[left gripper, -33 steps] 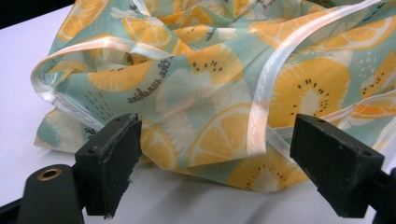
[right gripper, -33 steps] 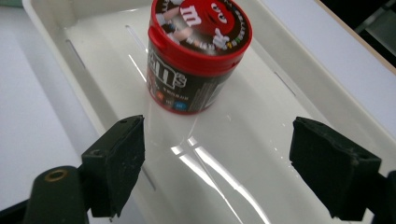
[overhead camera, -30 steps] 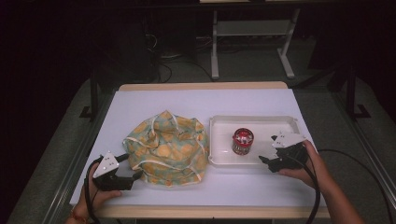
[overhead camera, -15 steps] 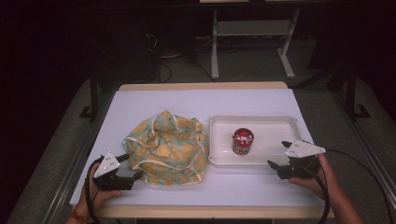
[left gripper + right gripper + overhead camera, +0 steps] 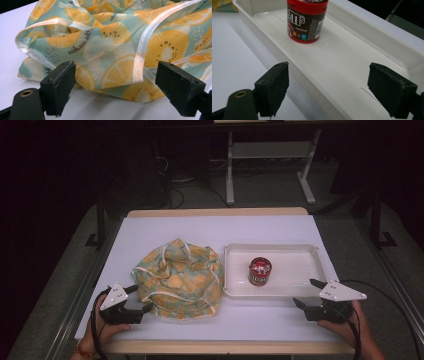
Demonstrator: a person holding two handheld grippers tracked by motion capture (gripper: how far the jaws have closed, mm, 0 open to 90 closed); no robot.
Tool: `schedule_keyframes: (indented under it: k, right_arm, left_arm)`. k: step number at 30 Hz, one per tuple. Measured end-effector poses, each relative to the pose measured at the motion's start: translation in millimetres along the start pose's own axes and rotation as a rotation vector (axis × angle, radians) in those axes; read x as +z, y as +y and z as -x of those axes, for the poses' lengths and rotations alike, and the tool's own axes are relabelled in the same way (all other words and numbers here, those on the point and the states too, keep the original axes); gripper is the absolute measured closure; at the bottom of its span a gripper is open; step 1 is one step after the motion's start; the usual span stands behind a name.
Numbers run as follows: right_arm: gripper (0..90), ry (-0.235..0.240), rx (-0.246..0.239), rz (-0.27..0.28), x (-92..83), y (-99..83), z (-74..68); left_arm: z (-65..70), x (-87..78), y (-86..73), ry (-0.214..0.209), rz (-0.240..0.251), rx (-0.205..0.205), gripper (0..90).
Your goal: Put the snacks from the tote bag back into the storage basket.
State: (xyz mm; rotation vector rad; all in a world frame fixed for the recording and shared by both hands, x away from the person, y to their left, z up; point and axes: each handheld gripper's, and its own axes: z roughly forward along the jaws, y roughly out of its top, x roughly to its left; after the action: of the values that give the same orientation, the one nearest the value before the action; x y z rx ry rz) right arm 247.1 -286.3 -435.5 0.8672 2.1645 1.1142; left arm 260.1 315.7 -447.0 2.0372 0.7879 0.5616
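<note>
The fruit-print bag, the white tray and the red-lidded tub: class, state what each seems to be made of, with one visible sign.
Fruit-print bag: probably thin glossy plastic sheeting; it crumples softly, and its pale stitched edging shines.
White tray: likely smooth moulded plastic; its floor shows soft reflections.
Red-lidded tub: apparently plastic with a glossy printed label; the material under the label cannot be told.

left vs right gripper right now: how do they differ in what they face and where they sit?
The left gripper points at the crumpled citrus-print cloth, its jaws close to the folds; the right gripper points at the white tray holding the red candy jar. The left gripper sits at the table's near-left, the right gripper at its near-right. Both are open, empty and hand-held.
</note>
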Motion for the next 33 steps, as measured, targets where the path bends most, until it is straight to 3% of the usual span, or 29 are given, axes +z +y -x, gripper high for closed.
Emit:
schedule_keyframes:
  k: [13, 33]
  right_arm:
    - [17.2, -0.024, 0.116, 0.077, -16.2, -22.0, 4.8]
    - [17.2, -0.033, 0.104, 0.098, -18.3, -19.0, 2.9]
  left_arm:
    - [-0.6, -0.2, 0.0, 0.002, 0.005, -0.003, 16.1]
    - [-1.8, 2.7, 1.4, -0.001, 0.004, -0.006, 16.1]
